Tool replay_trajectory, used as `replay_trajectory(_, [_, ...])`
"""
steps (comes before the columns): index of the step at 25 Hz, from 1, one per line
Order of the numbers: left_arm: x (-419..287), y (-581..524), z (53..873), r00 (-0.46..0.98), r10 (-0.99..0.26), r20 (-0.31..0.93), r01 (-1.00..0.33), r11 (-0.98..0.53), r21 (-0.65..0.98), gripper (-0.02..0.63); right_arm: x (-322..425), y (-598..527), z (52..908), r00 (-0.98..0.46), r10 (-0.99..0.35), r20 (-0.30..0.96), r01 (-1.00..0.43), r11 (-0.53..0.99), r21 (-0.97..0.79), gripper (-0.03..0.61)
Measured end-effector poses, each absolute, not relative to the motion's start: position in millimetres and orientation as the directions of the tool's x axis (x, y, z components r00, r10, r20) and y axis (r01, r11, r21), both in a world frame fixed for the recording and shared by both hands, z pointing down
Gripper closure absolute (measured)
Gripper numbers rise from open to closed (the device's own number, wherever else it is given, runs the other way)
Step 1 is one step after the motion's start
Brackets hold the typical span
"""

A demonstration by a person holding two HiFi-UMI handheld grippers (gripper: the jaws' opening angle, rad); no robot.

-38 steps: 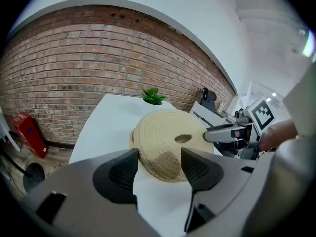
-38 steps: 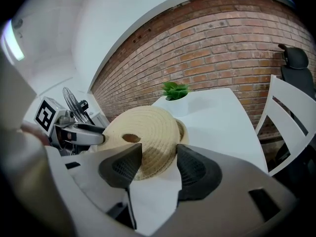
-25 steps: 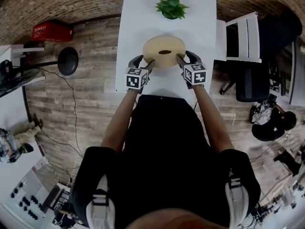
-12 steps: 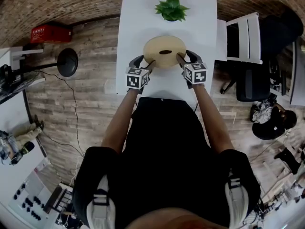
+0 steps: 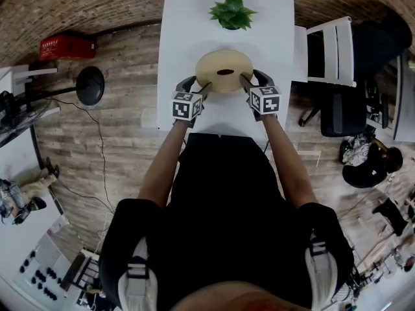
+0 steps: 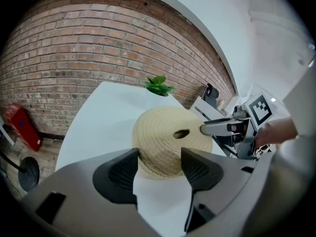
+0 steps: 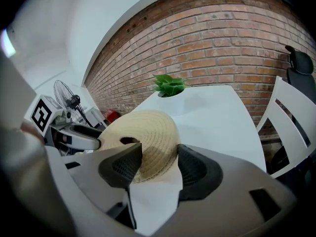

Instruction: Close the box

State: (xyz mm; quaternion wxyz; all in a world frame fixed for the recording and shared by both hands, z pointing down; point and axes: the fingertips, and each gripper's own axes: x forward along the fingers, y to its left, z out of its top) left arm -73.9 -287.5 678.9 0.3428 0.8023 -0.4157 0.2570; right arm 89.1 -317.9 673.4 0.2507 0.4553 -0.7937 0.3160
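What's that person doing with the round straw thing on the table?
A person holds a gripper in each hand, one at each side of the round woven lid on the white table. Both the left gripper and the right gripper have their fingers apart, right at the lid's edge. The lid seems to sit on its box already. A green plant stands behind it.

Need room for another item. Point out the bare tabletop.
Free: the table left of the plant, the strip between plant and woven box, and the near edge. Crowded: both sides of the box, where the left gripper and right gripper sit.
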Motion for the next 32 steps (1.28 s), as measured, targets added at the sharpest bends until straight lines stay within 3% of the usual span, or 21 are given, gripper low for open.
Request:
replay_trajectory(16, [-74,-289,679,0.532,-0.502,0.682,-0.84,-0.414,0.351,0.331,89,-317,673,-0.46,-0.565,0.685,-0.882,0.379,-0.279,0.357])
replay_trajectory(24, [-75,-292,656,0.511,-0.572,0.642,-0.855,-0.413,0.314,0.333,100,-309,659,-0.445,-0.607,0.658,-0.892,0.368,-0.263,0.375])
replay_trajectory(32, [-48,-267,638,0.547,-0.572,0.612,-0.826,-0.489,0.281,0.341,71,-282,631,-0.538,-0.592,0.6,-0.814,0.551,-0.185,0.402])
